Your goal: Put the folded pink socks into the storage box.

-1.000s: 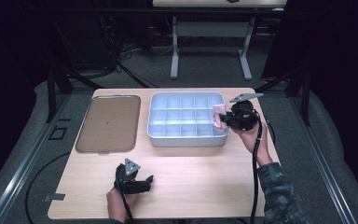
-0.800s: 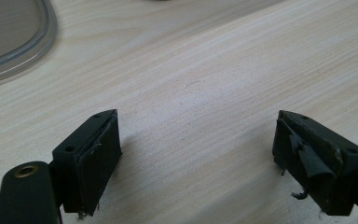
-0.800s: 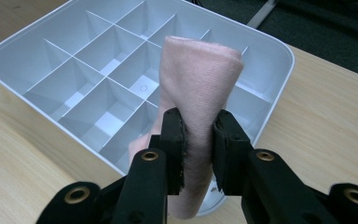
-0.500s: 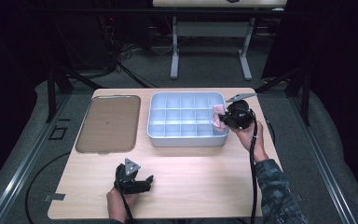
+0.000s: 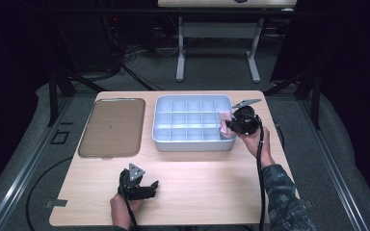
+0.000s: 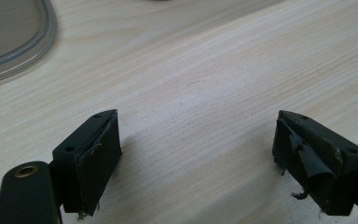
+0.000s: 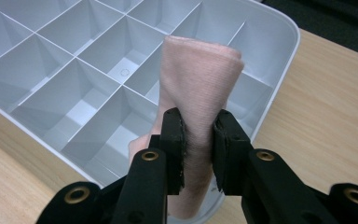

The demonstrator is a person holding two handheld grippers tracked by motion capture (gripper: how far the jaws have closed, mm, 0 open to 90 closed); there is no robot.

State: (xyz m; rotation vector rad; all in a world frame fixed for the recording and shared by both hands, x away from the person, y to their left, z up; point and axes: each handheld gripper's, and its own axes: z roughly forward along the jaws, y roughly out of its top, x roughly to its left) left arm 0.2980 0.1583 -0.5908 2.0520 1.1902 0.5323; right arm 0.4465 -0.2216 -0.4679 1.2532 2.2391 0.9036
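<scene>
While the left tongs (image 5: 150, 185) rest low on the near part of the wooden surface (image 5: 212, 192), their jaws stand wide apart with nothing between them. In the left gripper view the tongs (image 6: 196, 154) have bare wood grain between their worn black pads (image 6: 98, 158), and the rounded rim of a flat tray (image 6: 14, 42) shows at the upper left. A hand (image 5: 123, 209) holds them from the near edge, and a grey three-cornered plate sits on top.

Farther in and to the right, the right tongs (image 5: 227, 126) are held by the other hand (image 5: 253, 142), whose patterned sleeve (image 5: 282, 197) comes up from the bottom. These tongs (image 7: 198, 140) are clamped on a folded pink cloth (image 7: 200, 84), which stands upright between the jaws with its folded top rising above them. The cloth (image 5: 225, 119) sits over the right end of a pale grey bin (image 5: 160, 142), which is split into many small square compartments; those that can be seen look empty. From the high view I cannot tell whether the cloth's lower end touches a compartment floor.

Left of the bin, and apart from it, lies the brownish flat tray (image 5: 111, 126). Beyond the surface, the white legs of another table (image 5: 180, 53) stand on the grey floor.
</scene>
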